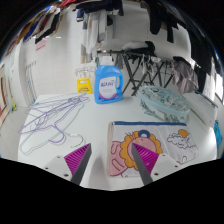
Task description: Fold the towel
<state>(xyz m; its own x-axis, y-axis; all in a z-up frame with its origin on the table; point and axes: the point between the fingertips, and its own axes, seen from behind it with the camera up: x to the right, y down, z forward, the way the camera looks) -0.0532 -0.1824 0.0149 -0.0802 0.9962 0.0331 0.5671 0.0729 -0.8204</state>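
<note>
So the white worktop (60,85) is taking up most of the view, with everything sitting on it. The towel (165,145), the one with the colourful cartoon print, is lying flat right ahead of the gripper (110,160), running off toward its right side, and the right finger is hanging over its near edge. A bunch of white wire hangers (55,115) is lying in a loose pile off to the left of the fingers. Beyond the towel a crumpled clear plastic bag (160,98) is sitting near a blue detergent bottle (107,84), which is standing upright in the middle distance. The gripper's fingers are spread apart with their pink pads (79,156) showing, pinching nothing.
</note>
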